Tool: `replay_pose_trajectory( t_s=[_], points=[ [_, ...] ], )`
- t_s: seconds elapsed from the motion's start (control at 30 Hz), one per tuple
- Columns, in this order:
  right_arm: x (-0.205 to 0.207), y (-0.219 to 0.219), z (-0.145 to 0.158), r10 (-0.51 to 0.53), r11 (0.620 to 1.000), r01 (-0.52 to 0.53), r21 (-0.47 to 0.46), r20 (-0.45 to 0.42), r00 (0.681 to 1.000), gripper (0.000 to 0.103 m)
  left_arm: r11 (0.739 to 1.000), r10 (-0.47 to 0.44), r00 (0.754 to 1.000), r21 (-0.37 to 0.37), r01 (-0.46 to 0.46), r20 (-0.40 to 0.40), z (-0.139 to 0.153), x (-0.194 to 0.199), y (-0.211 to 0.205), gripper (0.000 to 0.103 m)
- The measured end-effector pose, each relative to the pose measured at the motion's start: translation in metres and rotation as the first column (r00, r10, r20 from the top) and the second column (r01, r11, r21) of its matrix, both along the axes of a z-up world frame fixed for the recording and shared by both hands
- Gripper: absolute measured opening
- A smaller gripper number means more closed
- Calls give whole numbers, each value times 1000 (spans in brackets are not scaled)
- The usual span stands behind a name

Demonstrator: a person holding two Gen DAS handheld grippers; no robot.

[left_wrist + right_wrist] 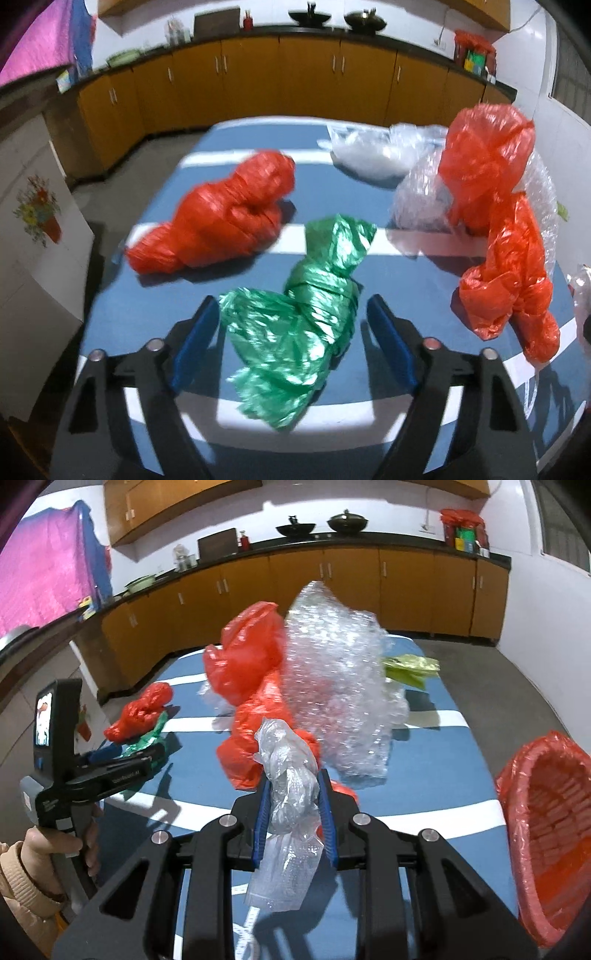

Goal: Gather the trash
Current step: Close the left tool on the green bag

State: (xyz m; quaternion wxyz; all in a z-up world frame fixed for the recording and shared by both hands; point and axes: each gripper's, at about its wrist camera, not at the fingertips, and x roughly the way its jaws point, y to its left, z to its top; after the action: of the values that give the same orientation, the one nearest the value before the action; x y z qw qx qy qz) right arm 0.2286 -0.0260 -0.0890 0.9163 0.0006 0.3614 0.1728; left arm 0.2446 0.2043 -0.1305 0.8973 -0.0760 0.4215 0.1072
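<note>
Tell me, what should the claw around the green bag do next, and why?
Probably close. The left claw is open with the green bag lying between its fingers on the table, ungripped. The right claw already pinches a clear bag, and the red basket waits nearby.

Both rigs look the same: matte black plastic linkage arms with triangular cutouts and round silver pivot pins with reddish centres on the left gripper (291, 317), plain silver ones on the right gripper (293, 794). The fingers (195, 339) are lined with bright blue ribbed pads (327, 812). From the right wrist view the left unit has a grey handle, small white lettering along its black body and a little lit screen (43, 716) on the back. The hand (55, 845) gripping it is bare skin, coming out of a beige knit sleeve (22, 890).
</note>
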Motion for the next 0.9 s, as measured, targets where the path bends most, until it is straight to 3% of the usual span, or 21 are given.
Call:
replay_pose_trajectory(
  t_s=[0.17,0.33,0.43,0.9],
  points=[
    [1,-8,-1,-16,1000,17,2,-9,1000,26,999,-23,1000,-46,22,-16,-4,10,0,64],
    [0,-15,0,-30,1000,30,8,-6,1000,26,997,-61,998,-48,60,-10,-2,13,-6,37],
    [0,-19,2,-40,999,40,14,-3,999,26,996,-67,998,-64,66,-4,-1,11,-7,27],
    [-4,-51,20,-113,993,111,50,38,993,26,990,-117,989,-68,124,94,38,-9,-31,24]
  ],
)
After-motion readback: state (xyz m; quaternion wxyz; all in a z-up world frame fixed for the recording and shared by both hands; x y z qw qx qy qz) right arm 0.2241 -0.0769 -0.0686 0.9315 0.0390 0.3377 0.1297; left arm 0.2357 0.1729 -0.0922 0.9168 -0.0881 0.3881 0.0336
